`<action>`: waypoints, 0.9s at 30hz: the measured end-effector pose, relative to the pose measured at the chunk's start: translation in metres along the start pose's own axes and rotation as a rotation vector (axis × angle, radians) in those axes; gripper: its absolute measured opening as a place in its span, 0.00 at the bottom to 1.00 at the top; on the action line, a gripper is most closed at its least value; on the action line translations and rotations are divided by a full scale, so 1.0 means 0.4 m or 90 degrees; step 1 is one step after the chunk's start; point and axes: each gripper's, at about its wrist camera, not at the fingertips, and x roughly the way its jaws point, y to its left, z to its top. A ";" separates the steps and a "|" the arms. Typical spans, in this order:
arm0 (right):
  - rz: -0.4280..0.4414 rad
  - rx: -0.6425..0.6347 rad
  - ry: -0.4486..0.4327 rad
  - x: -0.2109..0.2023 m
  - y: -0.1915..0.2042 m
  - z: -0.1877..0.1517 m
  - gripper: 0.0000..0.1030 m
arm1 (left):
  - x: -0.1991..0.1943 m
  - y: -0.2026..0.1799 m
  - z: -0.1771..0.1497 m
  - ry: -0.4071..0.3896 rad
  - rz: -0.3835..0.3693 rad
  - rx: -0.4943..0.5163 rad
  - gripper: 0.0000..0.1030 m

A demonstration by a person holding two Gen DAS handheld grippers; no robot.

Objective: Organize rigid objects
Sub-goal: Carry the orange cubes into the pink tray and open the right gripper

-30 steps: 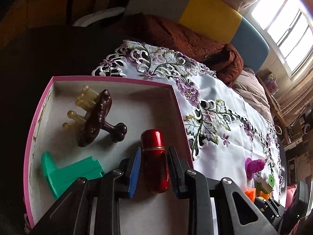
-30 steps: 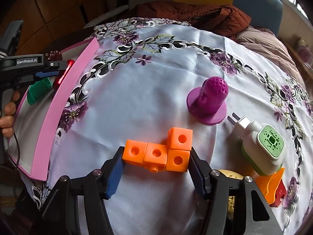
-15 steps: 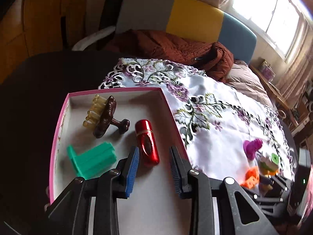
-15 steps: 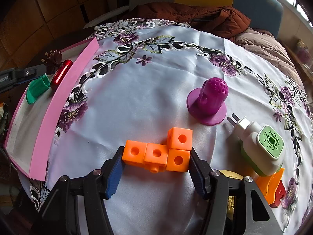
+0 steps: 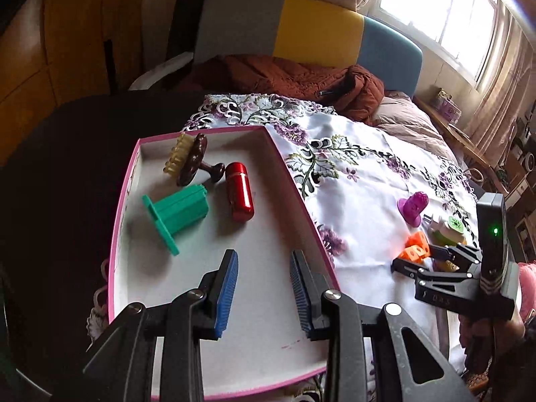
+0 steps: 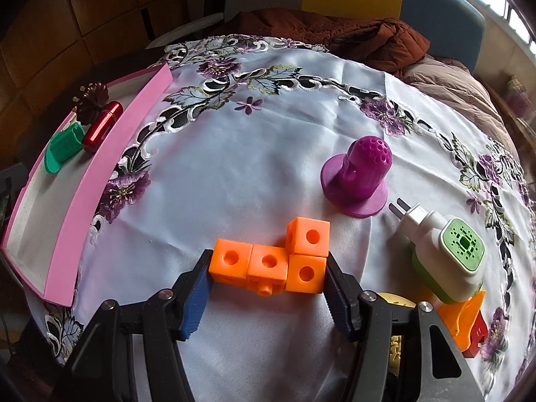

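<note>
A pink box holds a red cylinder, a green plastic piece and a dark brown brush. My left gripper is open and empty, raised above the box's near end. My right gripper has its jaws around the orange block cluster on the tablecloth, pads touching both ends. A purple cone-shaped piece and a white-green plug lie beyond it. The box also shows in the right wrist view.
The floral white tablecloth covers a round table. An orange and red piece and a yellow object lie by my right gripper. A brown jacket and a chair stand behind the table.
My left gripper has let go of the red cylinder, which now lies in the box, and has pulled up and back. The right gripper has stayed around the orange blocks.
</note>
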 end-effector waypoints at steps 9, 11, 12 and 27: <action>0.008 0.015 -0.003 0.001 -0.006 -0.004 0.61 | -0.029 0.016 -0.051 -0.009 0.014 0.003 0.31; 0.004 0.013 -0.005 0.001 -0.003 -0.005 0.61 | -0.031 0.023 -0.060 -0.006 0.013 0.000 0.31; 0.001 0.013 -0.006 0.001 -0.002 -0.006 0.61 | -0.032 0.026 -0.061 -0.007 0.013 -0.002 0.31; -0.046 0.044 -0.011 -0.025 0.029 0.000 0.59 | -0.054 0.076 -0.082 -0.021 0.009 -0.023 0.31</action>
